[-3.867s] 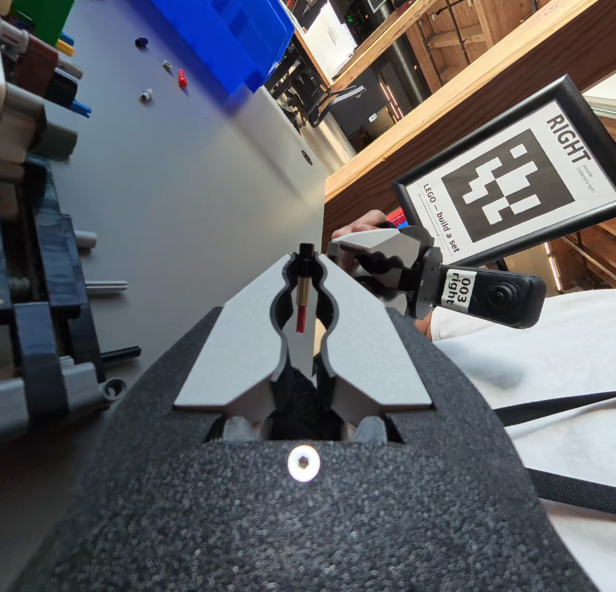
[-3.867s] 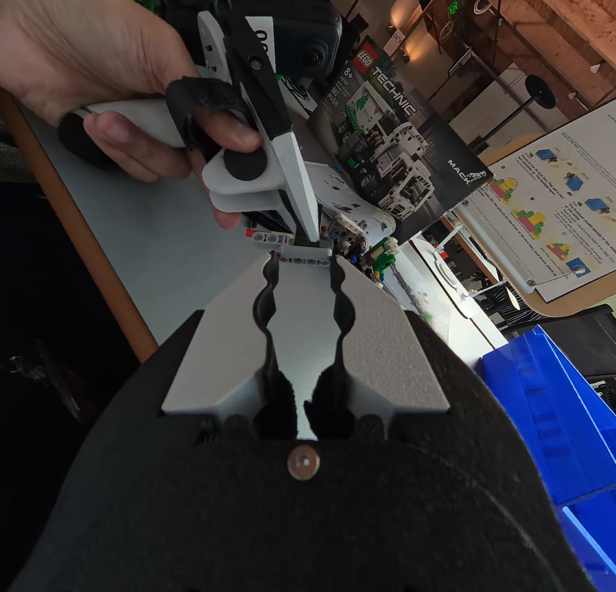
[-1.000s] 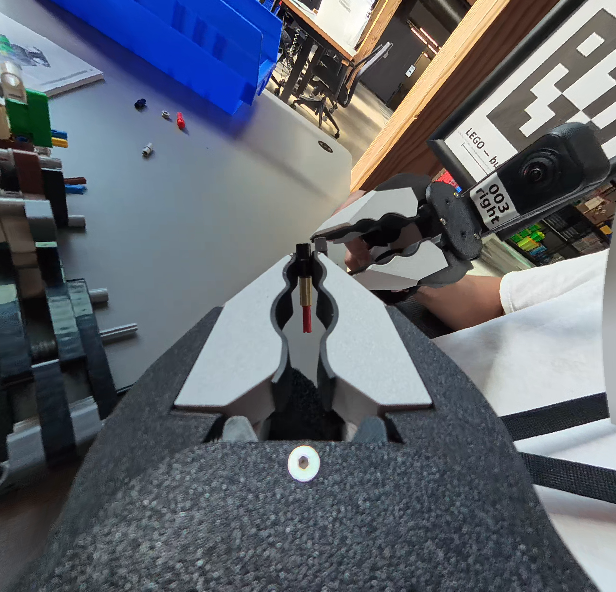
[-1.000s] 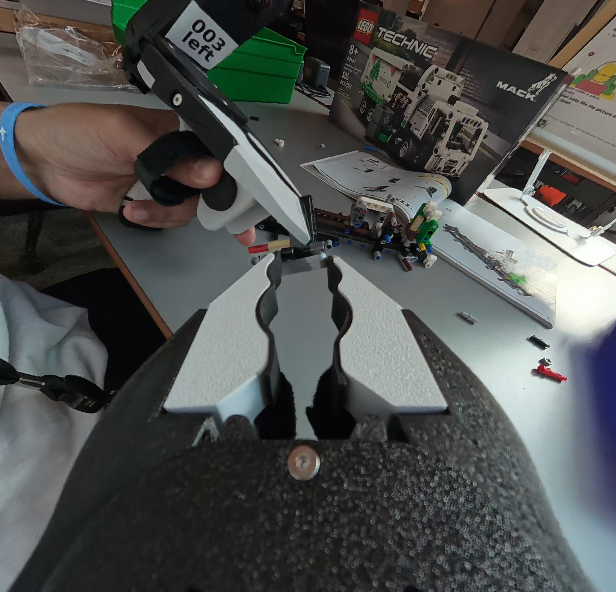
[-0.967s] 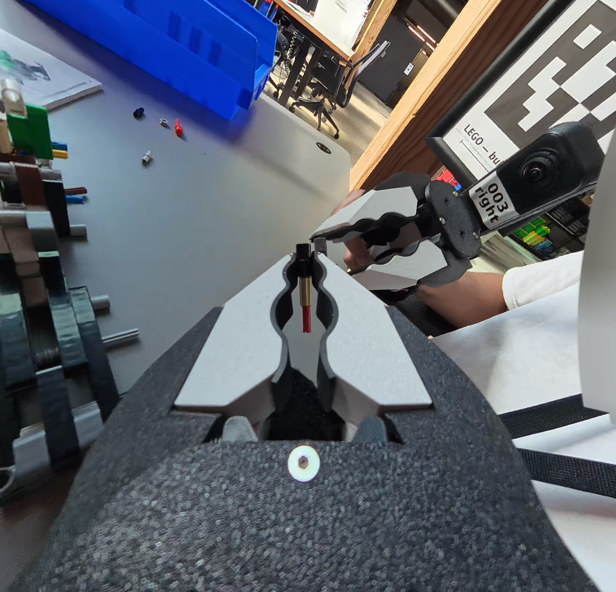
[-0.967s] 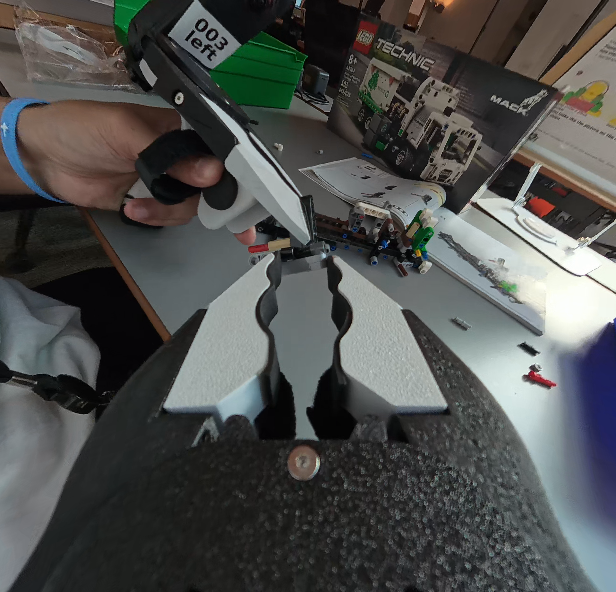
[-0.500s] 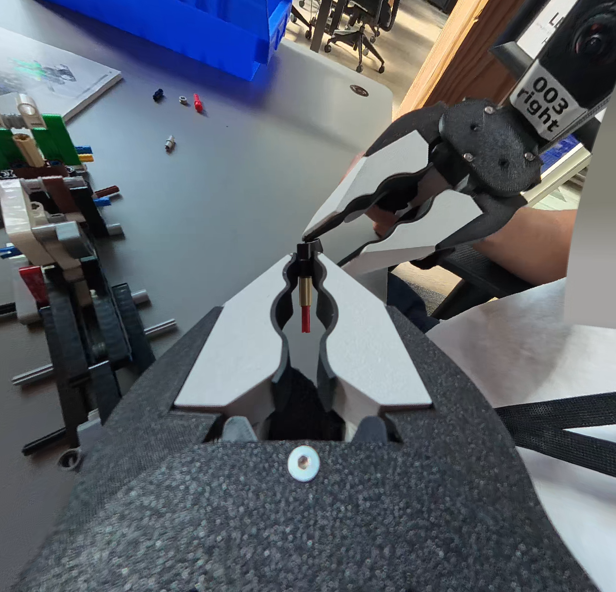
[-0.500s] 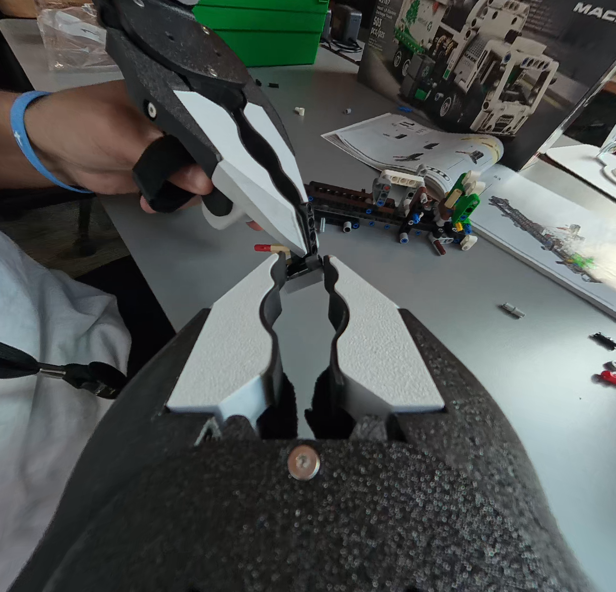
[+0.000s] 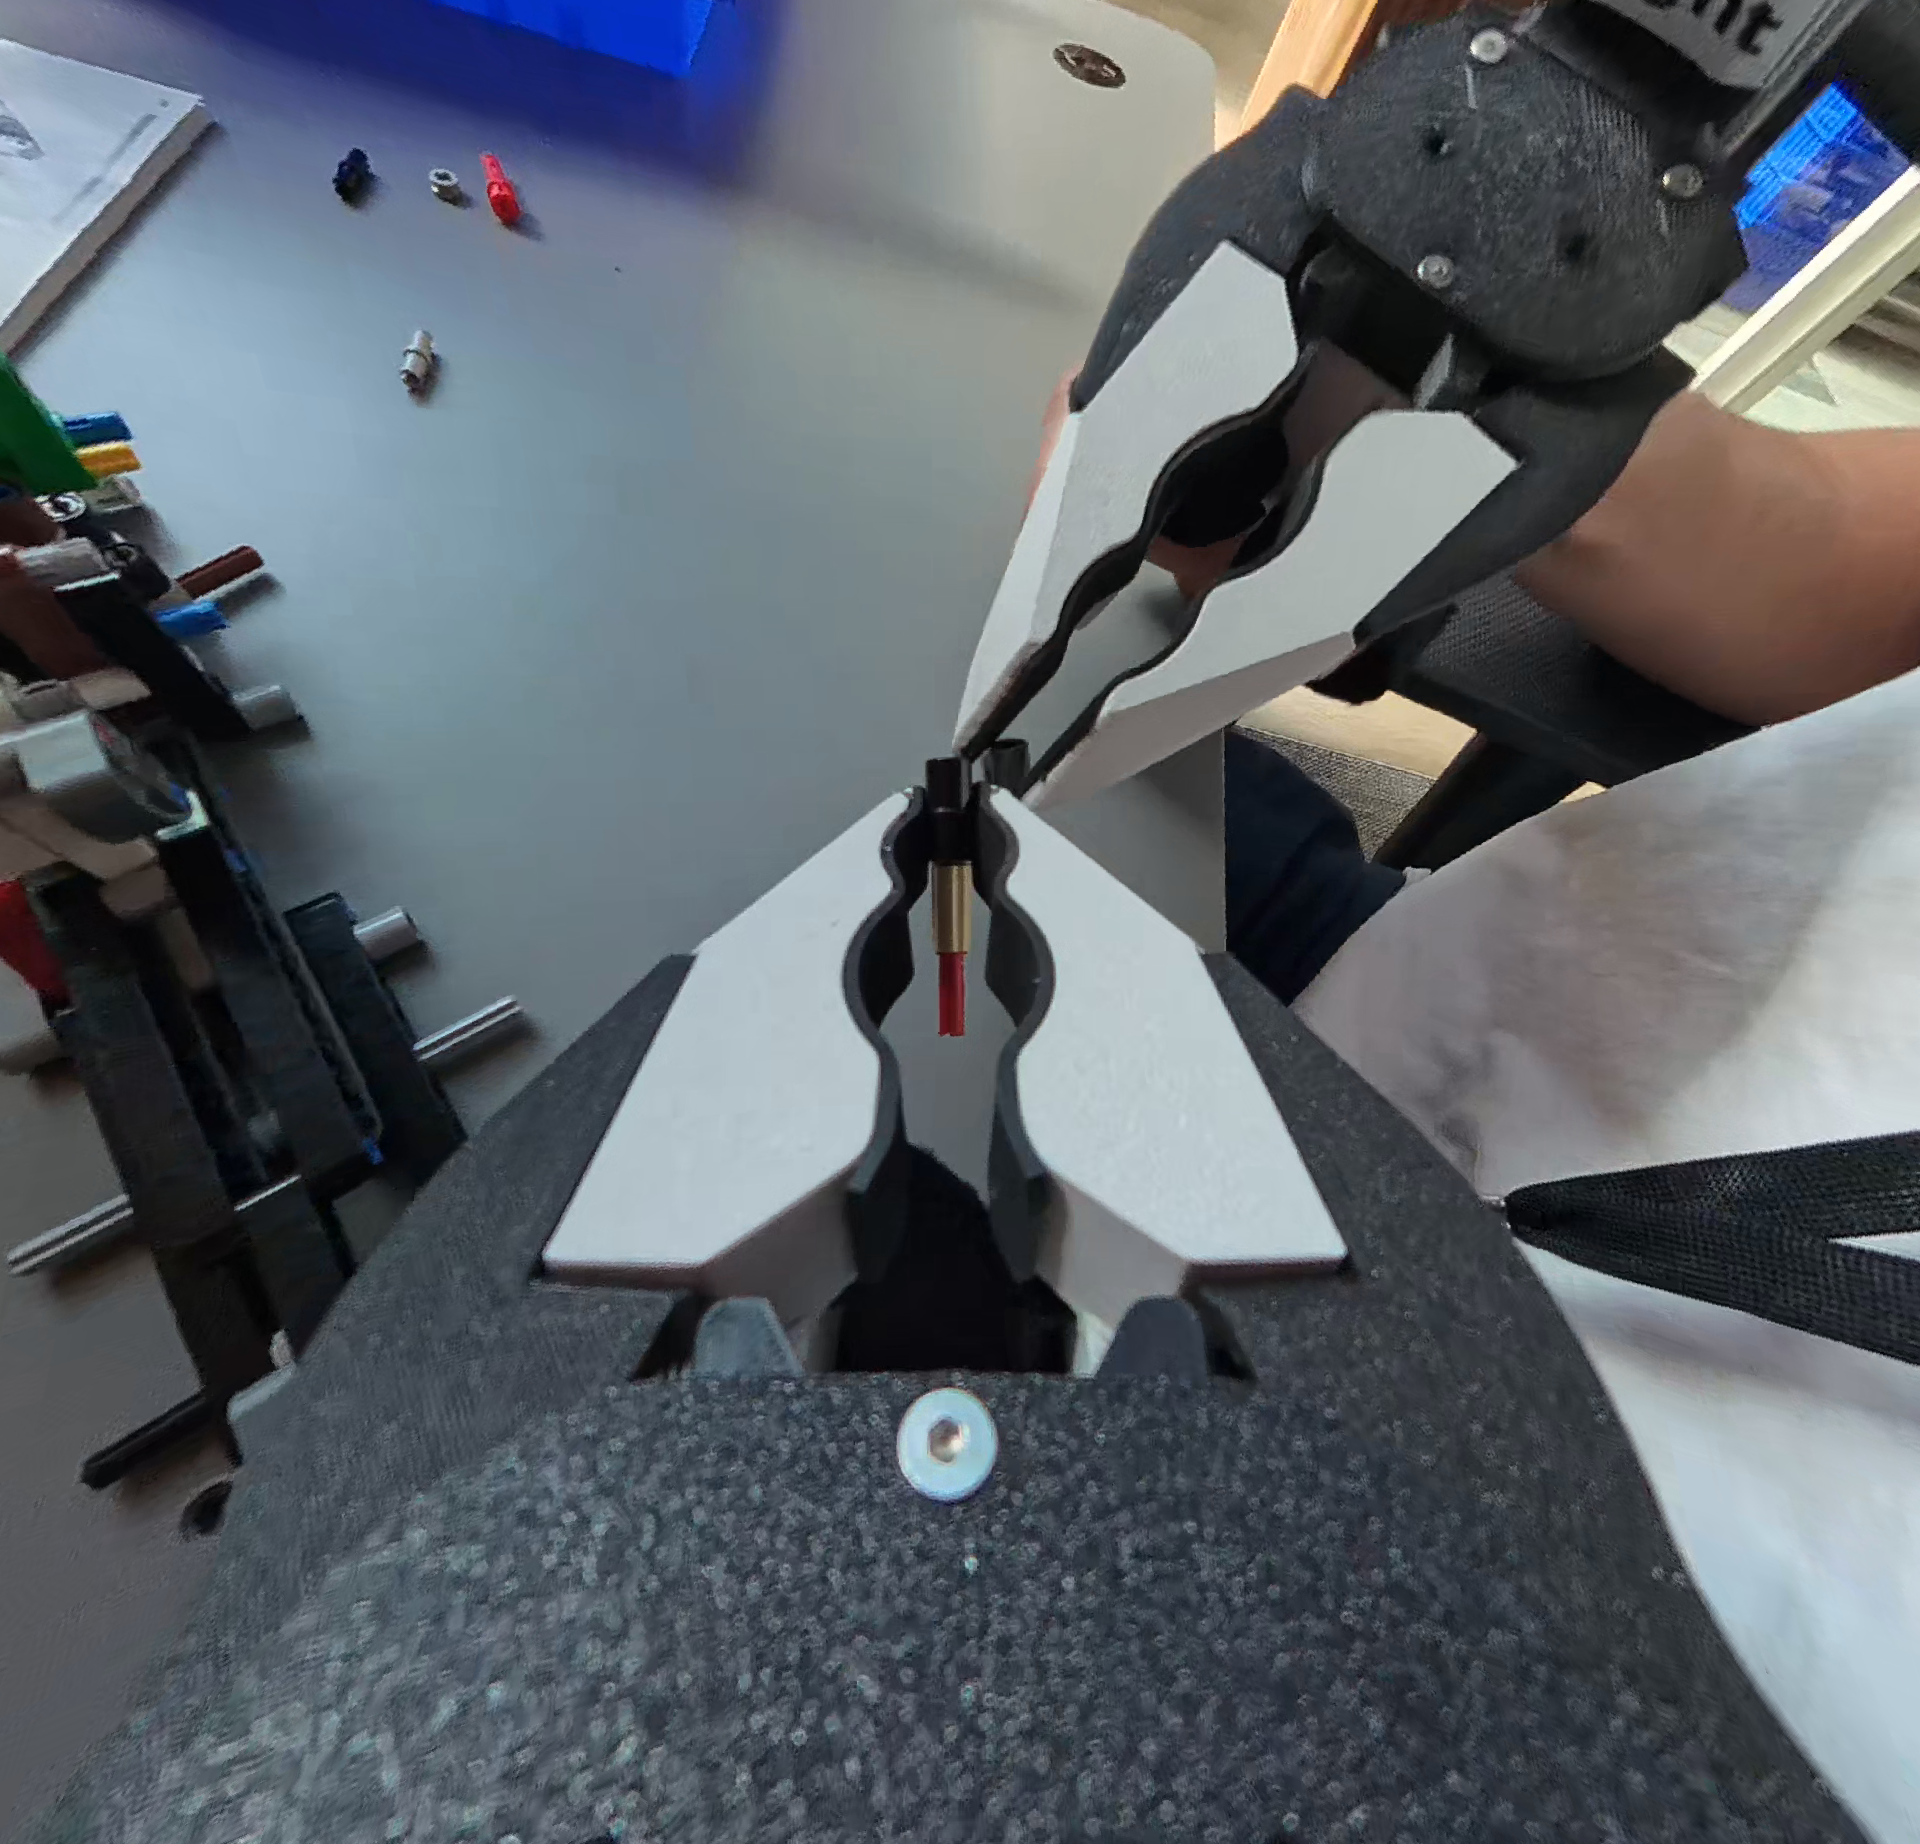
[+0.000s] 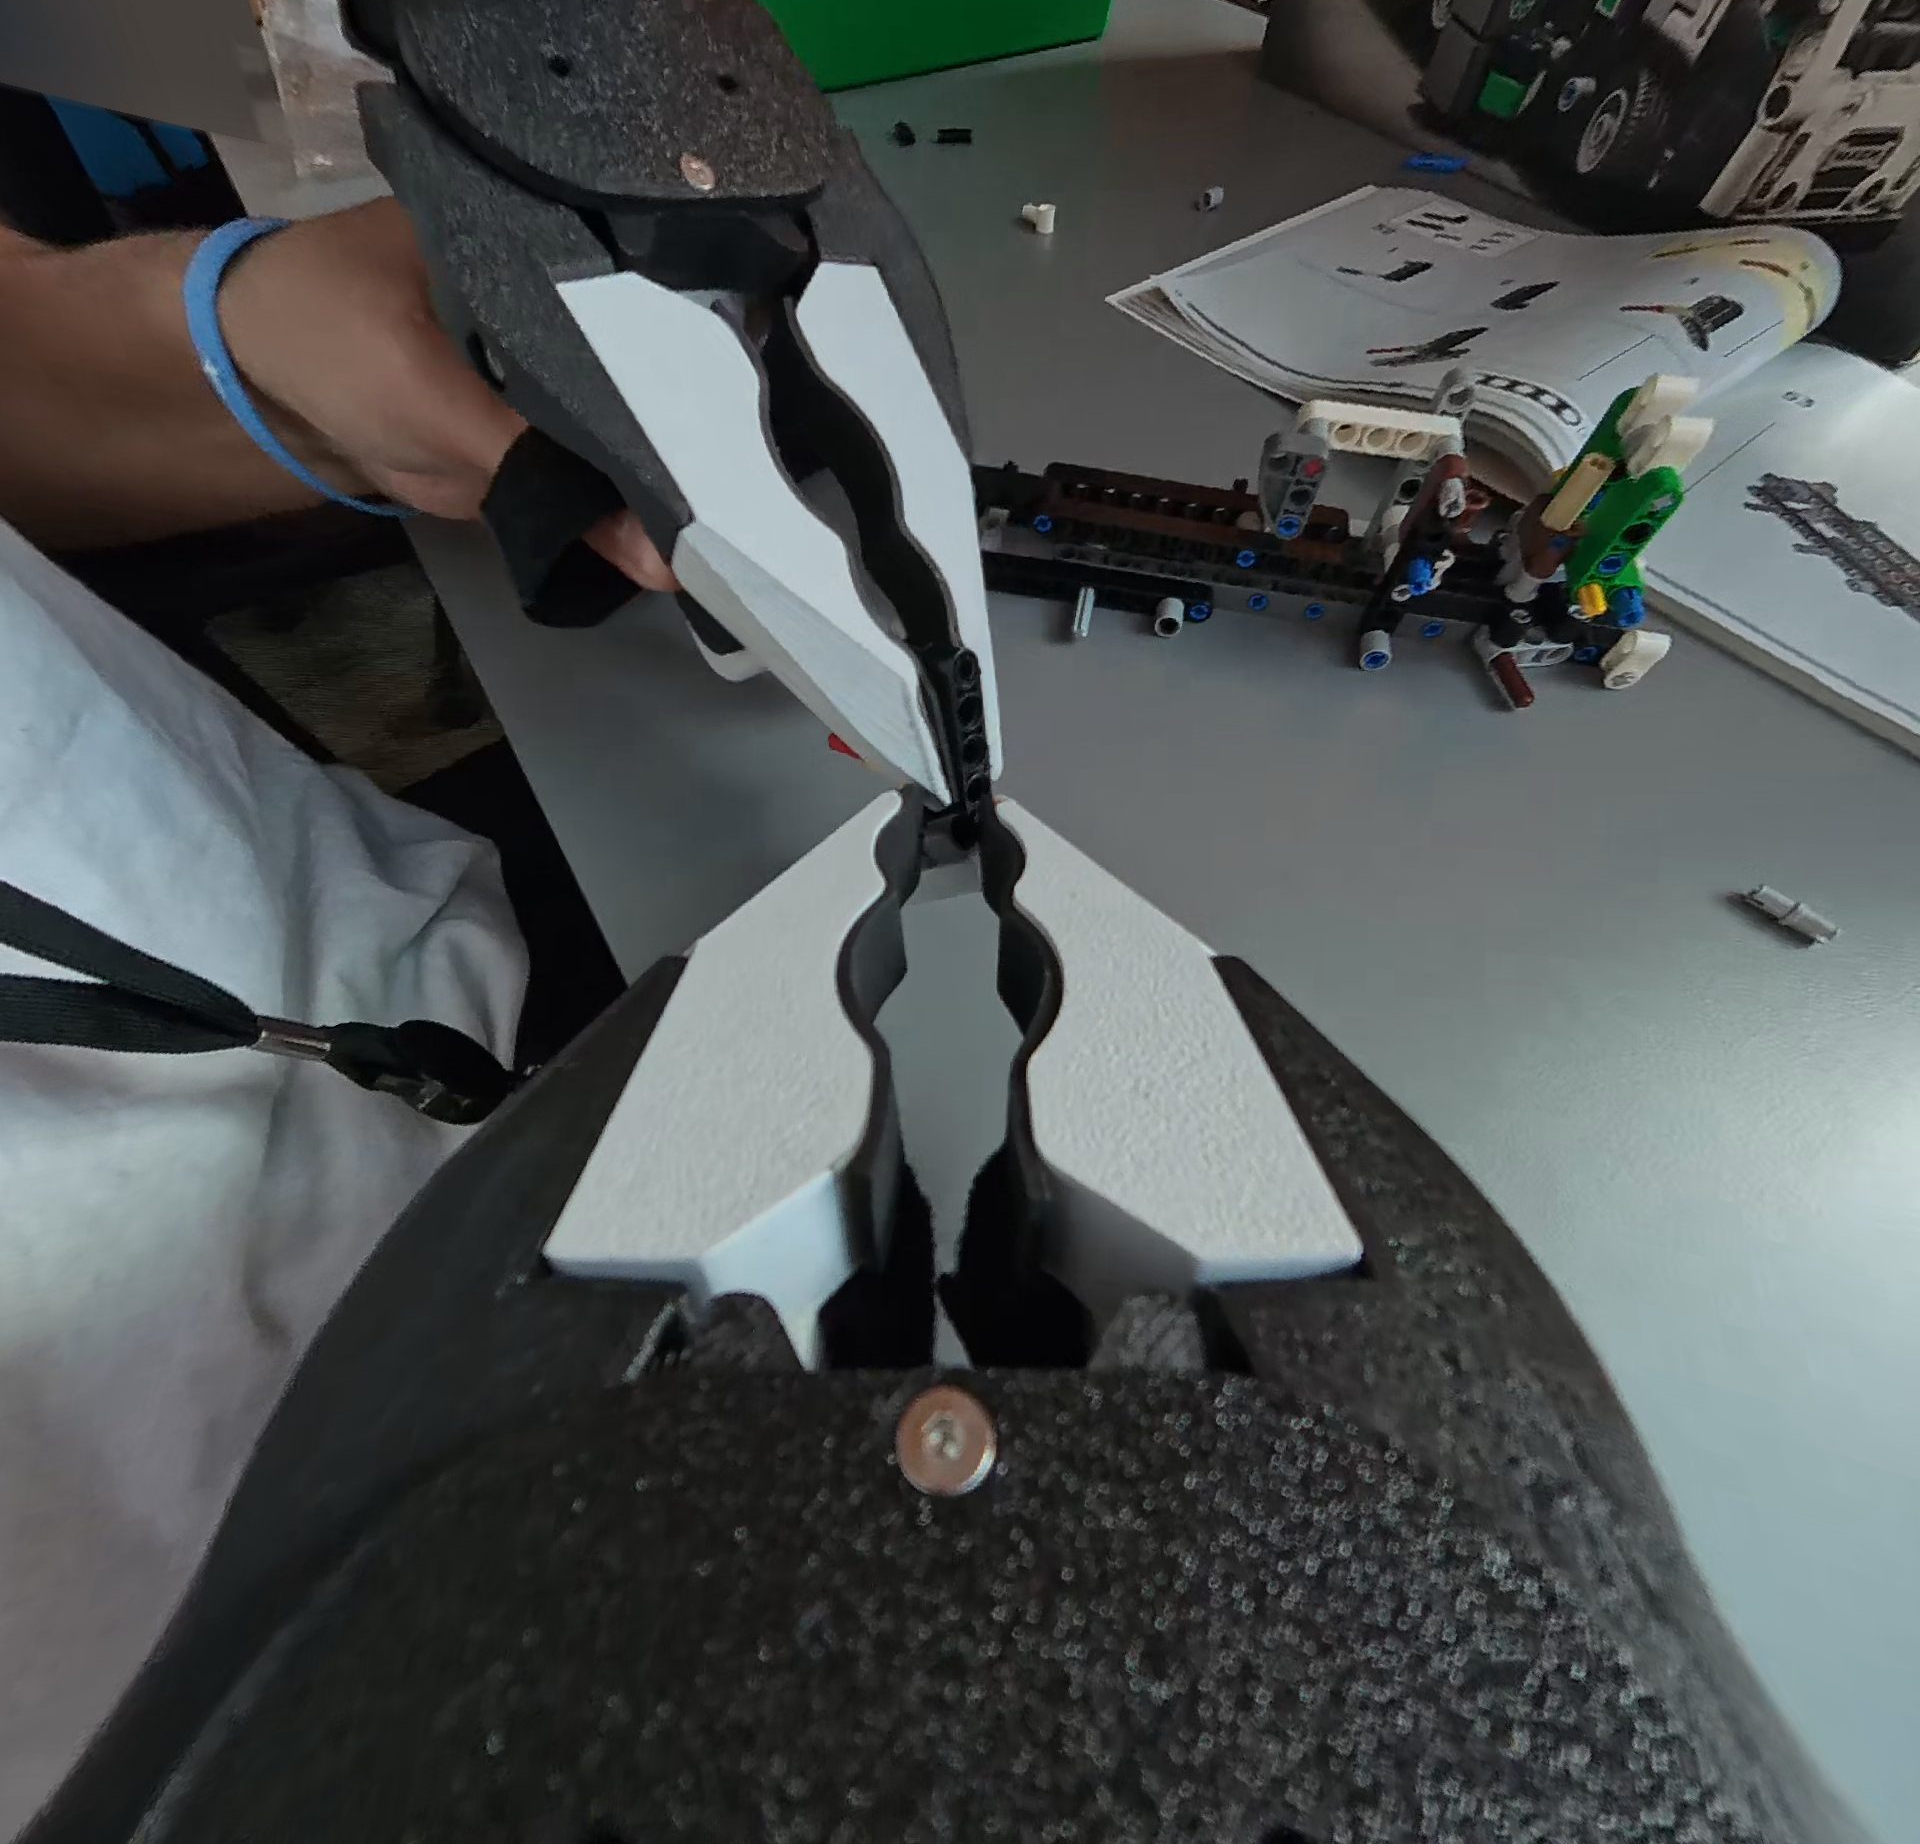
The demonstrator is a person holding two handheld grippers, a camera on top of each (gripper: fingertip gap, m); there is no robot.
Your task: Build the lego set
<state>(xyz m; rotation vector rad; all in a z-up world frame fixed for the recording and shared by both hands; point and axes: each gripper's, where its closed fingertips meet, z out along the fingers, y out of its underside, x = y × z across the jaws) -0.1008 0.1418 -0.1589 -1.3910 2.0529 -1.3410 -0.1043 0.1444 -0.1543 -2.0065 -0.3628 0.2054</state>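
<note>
With the left gripper pinching a black beam carrying a tan-and-red axle pin, and the right gripper clamped on a small black connector at its tips, mating them probably wants straight, gentle alignment.

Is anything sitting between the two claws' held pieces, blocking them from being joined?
Nothing visible. The left claw grips a black beam carrying a tan-and-red axle; the right claw pinches a small black piece right at its end, tips meeting above the table.
</note>
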